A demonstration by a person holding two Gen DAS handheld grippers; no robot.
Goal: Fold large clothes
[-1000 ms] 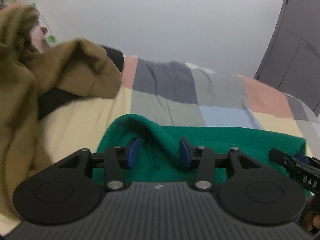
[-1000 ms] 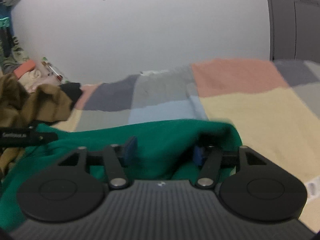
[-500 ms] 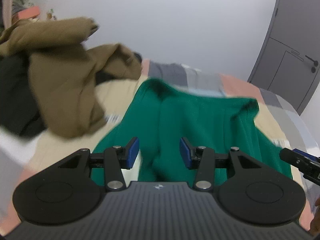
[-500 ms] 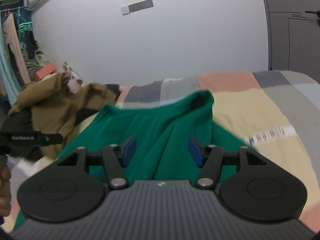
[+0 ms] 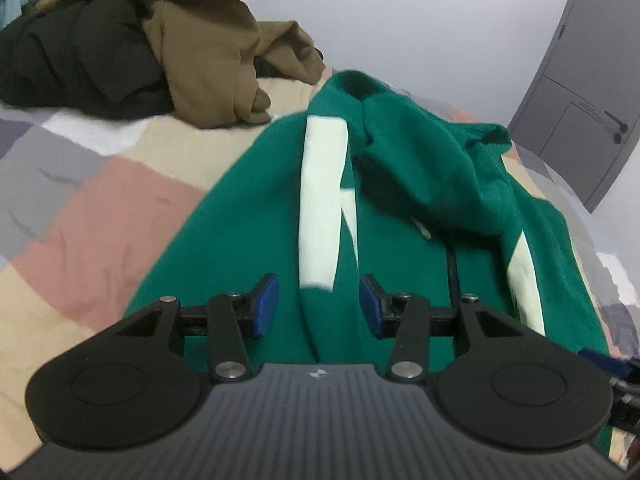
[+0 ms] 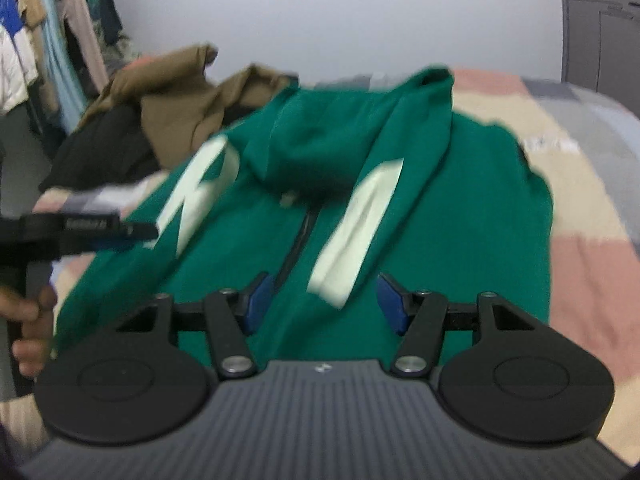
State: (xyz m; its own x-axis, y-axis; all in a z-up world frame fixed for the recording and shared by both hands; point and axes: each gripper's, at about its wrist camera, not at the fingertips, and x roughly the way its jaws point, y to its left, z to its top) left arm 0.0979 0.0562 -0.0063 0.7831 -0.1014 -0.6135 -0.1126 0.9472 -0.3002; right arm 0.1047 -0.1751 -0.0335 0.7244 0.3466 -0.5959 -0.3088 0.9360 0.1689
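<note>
Green hoodie (image 5: 400,184) lengthwise away from both grippers, hood far end, both jaws gripping its hem

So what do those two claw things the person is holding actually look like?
Each claw has a ribbed dark grey body, two round black discs, black linkage arms with silver screws, and blue pads on the fingers. The left claw, seen from the right camera, carries pale lettering, too blurred to read.

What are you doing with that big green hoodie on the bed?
A person is folding laundry with a handheld gripper in each hand. The green hoodie lies spread on the patchwork bedspread, white letters facing up. The left gripper and right gripper are at its near edge, jaws part open around bunched cloth. A brown garment waits behind.
</note>
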